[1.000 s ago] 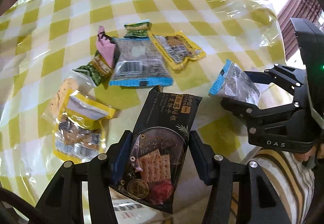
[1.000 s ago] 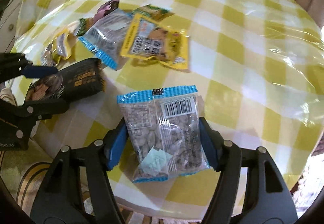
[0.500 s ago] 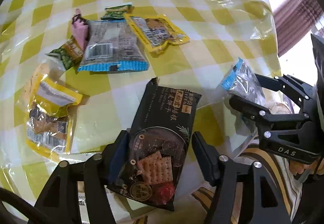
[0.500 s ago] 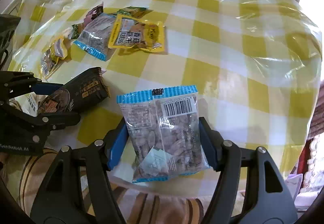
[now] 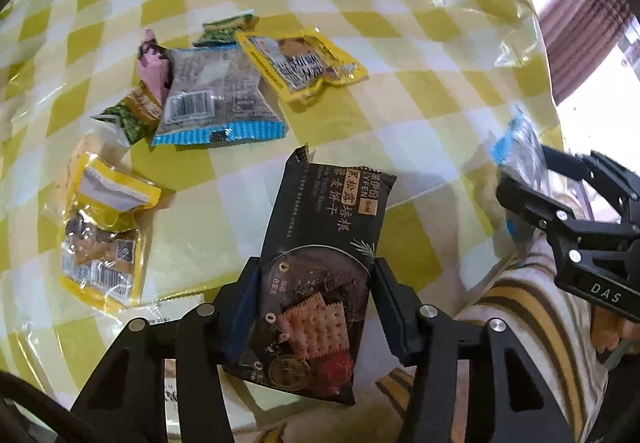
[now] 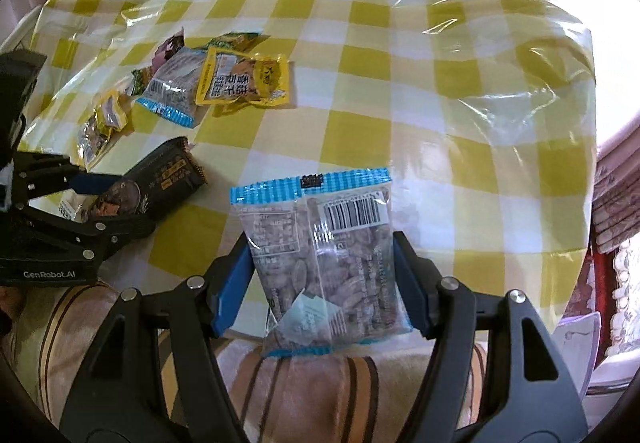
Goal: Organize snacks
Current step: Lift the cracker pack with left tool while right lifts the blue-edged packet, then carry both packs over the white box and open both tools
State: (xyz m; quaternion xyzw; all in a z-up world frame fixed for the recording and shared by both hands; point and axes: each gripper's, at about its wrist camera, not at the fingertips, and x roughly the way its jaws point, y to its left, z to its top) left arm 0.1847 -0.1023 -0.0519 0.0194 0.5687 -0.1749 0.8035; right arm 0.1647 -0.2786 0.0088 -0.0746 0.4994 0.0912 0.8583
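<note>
Both hands are mid-carry, each gripper lifting one packet off the near edge of the round table (image 6: 440, 91) with its yellow-checked cloth. The left gripper (image 5: 316, 307) has the black cracker packet (image 5: 320, 267) between its blue pads; its jaws are closing, and the packet sits pinched at its lower half, its top corner reaching out over the table's near edge. The right gripper (image 6: 324, 283) holds the clear blue-trimmed nut packet (image 6: 320, 263) firmly across its width, barcode side up, hanging past the near edge above a striped cloth (image 6: 304, 383). The remaining snacks lie in a loose cluster toward the table's middle-left: a second blue-trimmed packet (image 5: 216, 103), a yellow packet (image 5: 304, 63) beside it, another yellow packet (image 5: 104, 235) nearer the left edge, and small green and pink ones tucked around them. No box or tray shows, so where the two packets are bound cannot be told. The step appears to be transporting a pair away from the table; the next move likely calls for keeping both grips steady, then releasing over whatever receives them.
</note>
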